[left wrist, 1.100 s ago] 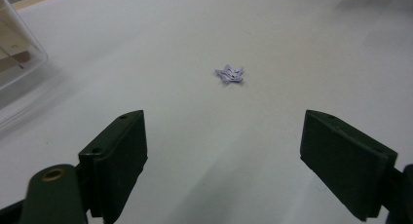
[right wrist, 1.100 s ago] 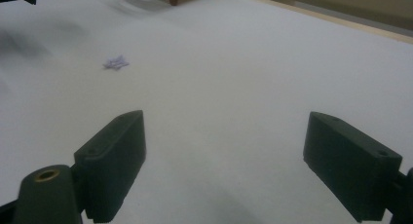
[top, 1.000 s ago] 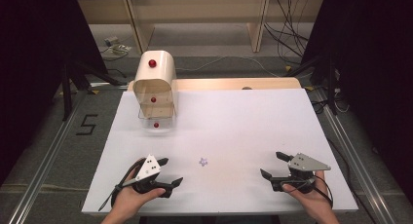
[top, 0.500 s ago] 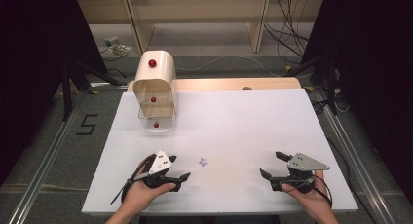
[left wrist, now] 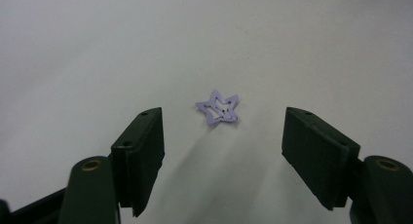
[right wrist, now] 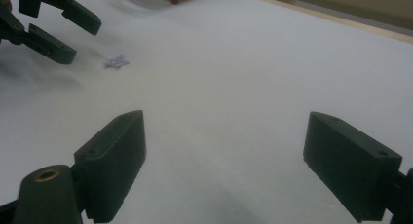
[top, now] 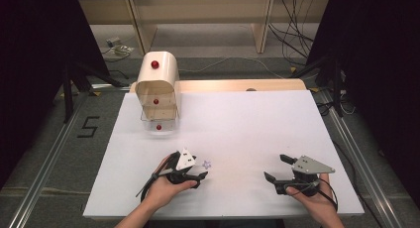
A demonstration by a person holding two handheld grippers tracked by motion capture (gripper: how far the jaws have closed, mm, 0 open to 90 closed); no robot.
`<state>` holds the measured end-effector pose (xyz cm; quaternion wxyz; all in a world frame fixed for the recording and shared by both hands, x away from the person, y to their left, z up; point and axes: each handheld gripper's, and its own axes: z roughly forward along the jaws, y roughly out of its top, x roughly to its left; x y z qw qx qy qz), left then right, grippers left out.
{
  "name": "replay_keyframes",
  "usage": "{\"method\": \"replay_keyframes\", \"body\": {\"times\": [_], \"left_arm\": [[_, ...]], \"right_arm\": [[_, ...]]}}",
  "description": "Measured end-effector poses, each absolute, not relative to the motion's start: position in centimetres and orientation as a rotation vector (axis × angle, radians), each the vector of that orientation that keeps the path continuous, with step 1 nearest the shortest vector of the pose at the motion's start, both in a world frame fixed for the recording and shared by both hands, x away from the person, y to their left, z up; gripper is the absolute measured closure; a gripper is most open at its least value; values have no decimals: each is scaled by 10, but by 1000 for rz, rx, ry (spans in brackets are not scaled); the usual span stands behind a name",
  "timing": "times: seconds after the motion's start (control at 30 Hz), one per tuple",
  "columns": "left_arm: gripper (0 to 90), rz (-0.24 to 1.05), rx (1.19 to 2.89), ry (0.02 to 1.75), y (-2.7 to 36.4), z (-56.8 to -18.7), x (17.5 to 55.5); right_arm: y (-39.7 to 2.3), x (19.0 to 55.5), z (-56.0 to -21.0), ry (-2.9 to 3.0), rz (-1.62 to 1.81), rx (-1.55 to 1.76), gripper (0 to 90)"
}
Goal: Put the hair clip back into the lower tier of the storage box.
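A small lilac star-shaped piece (top: 206, 164) lies flat on the white table (top: 247, 124). My left gripper (top: 199, 167) sits low over the table just left of the star. Its jaws have just been closing but stand apart. In the left gripper view the star (left wrist: 219, 108) lies just ahead of the gap of that gripper (left wrist: 224, 121), and neither pad touches it. My right gripper (top: 275, 167) rests near the front right, open and holding nothing. The right gripper view looks past its own open gripper (right wrist: 226, 124) to the star (right wrist: 116, 62) and the left gripper (right wrist: 80, 39).
A small wooden drawer cabinet (top: 157, 91) with red knobs stands at the table's back left, its lower drawer pulled out a little. A wooden strip (top: 237, 85) runs along the far edge. Cables lie on the floor beyond.
My left gripper has moved right across the table up to the star, and its jaws have narrowed. The right gripper has stayed put.
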<state>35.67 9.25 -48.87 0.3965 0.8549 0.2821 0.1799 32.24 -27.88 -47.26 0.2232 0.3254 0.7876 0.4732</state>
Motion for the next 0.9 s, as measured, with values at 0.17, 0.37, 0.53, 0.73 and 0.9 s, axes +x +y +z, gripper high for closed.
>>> {"method": "replay_keyframes", "body": {"times": [0.17, 0.37, 0.53, 0.73, 0.9], "left_arm": [[400, 471, 2187, 706, 83, -492, 360], [449, 470, 2205, 704, 73, -496, 363], [472, 443, 2202, 715, 71, -498, 367], [499, 358, 2184, 752, 75, -499, 373], [541, 327, 2163, 776, 78, -500, 376]], "right_arm": [[-278, 322, -473, 2188, 1302, 906, 163], [-278, 322, -473, 2190, 1302, 902, 163], [-278, 323, -474, 2196, 1305, 900, 163], [-278, 323, -474, 2197, 1305, 891, 164], [-277, 323, -474, 2203, 1302, 898, 164]]}}
